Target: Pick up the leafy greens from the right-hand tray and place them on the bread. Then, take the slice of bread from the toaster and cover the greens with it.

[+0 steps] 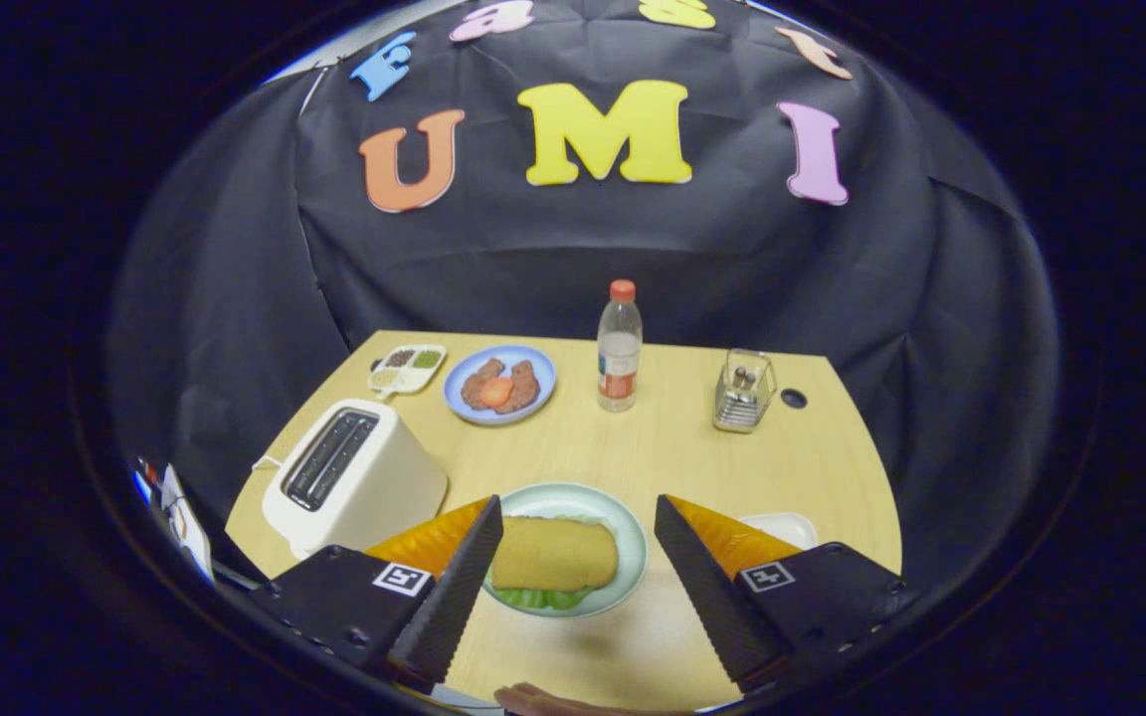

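Between the two spread fingers of the gripper (578,517) sits a pale green plate (633,557) on the wooden table (812,467). The fingers stand wide apart and press on nothing; the left finger's tip overlaps the plate's near-left rim, the right finger stands just off its right side. On the plate lies a slice of bread (553,554), golden and oblong, covering the leafy greens (541,598), whose green edge shows under the bread's near side. Whether another slice lies beneath the greens cannot be told.

Just beyond the right finger, a white tray (784,525) peeks out from behind the orange part of the finger; what it holds is hidden. Left of the left finger stands a white toaster (354,477), its two dark slots facing up. No bread can be made out in the slots from this angle.

Farther back on the table, a blue plate (543,383) holds brownish pieces of food with an orange-red piece on top. Left of it is a small divided dish (407,368) with dark, green and pale fillings. Right of the blue plate stands a clear bottle (619,348) with a red cap, upright. Farther right stands a small metal rack (743,390), with a dark round hole (794,399) in the tabletop beside it.

At the near edge, below the fingers, part of a hand (543,701) shows.
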